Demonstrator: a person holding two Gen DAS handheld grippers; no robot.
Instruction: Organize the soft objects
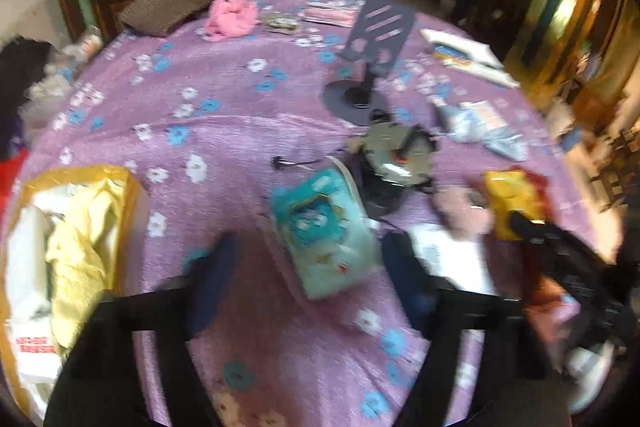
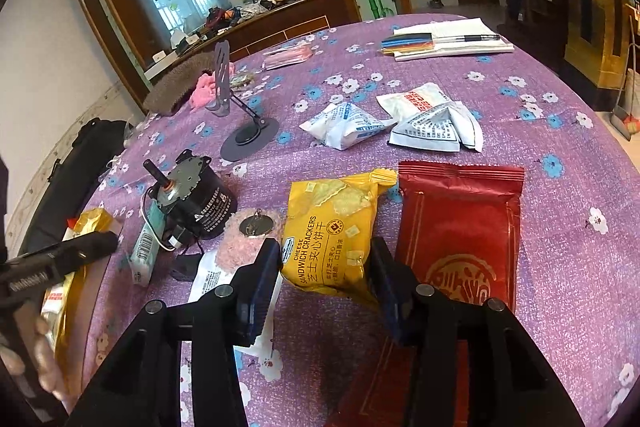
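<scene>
- right wrist view is sharp: right gripper (image 2: 326,279) has its dark blue pads closed partway on the yellow plastic cheese sandwich cracker packet (image 2: 334,227), pressing both side edges; packet sits on the purple flowered tablecloth (image 2: 560,267), just beside a red foil packet (image 2: 460,223)
- only this view shows the crumpled white sachets (image 2: 400,123) clearly
- left wrist view is blurry: left gripper (image 1: 304,275) spread wide, nothing gripped, hanging over a teal tissue pack (image 1: 324,227); only here you see the open yellow bag (image 1: 72,247) with pale yellow cloth (image 1: 80,251) inside
</scene>
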